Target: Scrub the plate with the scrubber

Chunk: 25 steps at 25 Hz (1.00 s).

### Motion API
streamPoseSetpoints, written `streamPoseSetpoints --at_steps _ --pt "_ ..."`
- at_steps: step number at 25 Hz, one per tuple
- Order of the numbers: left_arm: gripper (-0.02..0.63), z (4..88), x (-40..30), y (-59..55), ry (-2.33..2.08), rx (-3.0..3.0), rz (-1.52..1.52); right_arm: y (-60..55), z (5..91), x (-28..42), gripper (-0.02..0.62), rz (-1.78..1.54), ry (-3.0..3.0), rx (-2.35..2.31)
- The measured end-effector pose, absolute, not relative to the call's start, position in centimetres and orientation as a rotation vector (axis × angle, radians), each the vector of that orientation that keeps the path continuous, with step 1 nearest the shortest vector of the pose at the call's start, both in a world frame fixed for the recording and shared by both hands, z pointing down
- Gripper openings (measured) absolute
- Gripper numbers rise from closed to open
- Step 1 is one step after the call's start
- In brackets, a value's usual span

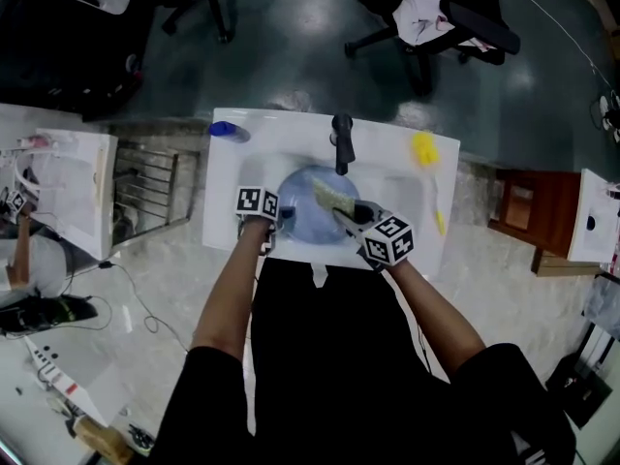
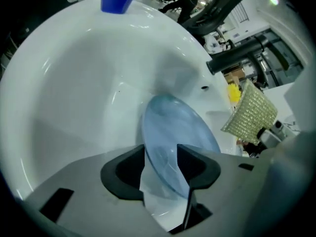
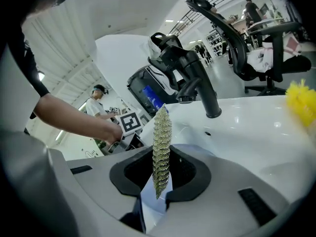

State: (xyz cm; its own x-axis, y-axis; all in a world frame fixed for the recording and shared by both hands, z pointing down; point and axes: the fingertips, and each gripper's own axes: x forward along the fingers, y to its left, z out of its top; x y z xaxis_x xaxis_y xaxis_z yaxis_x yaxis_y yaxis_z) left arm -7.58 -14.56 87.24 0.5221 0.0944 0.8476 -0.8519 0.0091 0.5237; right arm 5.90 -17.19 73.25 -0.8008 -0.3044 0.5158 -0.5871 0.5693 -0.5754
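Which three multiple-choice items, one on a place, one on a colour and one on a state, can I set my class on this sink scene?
1. Where is the plate?
A. on a stove
B. in the sink basin
C. in a cupboard

2. What colour is the plate?
A. red
B. black
C. pale blue

3. The right claw is:
A. shut on the scrubber
B. open and empty
C. shut on a spoon

Answers:
1. B, the head view shows it inside the white basin.
2. C, it reads pale blue in the head and left gripper views.
3. A, the right gripper view shows the scrubber pinched upright in it.
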Motion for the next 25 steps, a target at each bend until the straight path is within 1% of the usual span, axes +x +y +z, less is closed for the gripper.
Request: streamPoseSetpoints --at_steps 2,3,5,12,14,16,21,25 --pt "0.187 87.5 -7.4 -14.8 -0.744 1.359 0.837 -16.7 73.2 6.3 0.064 1.1 -2.448 0.736" --pt "0.165 87.7 -7.5 -15.0 -0.758 1.355 0.828 -16.5 73.1 6.5 0.064 1.101 -2.452 0.735" --pt "0.078 87.6 -7.6 -15.3 -0.787 1.347 0.793 -16.0 73.0 6.9 0.064 1.096 -2.46 0.728" --pt "0.075 86.4 -7.3 -16.1 -0.892 1.375 0.645 -15.3 72.0 8.2 0.064 1.053 -2.489 0.711" --pt "0.058 85.8 -7.8 -16.2 -0.954 1.353 0.552 -15.4 71.1 8.0 0.064 1.053 -2.533 0.682" --pt "0.024 84.9 -8.5 -16.1 -1.015 1.352 0.466 -15.3 70.1 7.5 0.064 1.053 -2.577 0.636" --pt "0.02 81.1 -11.2 -13.6 -1.11 1.385 0.331 -14.2 67.8 4.3 0.064 1.041 -2.642 0.499" --pt "0.019 77.7 -13.1 -10.8 -1.126 1.438 0.273 -13.3 65.2 -0.1 0.064 1.034 -2.706 0.382"
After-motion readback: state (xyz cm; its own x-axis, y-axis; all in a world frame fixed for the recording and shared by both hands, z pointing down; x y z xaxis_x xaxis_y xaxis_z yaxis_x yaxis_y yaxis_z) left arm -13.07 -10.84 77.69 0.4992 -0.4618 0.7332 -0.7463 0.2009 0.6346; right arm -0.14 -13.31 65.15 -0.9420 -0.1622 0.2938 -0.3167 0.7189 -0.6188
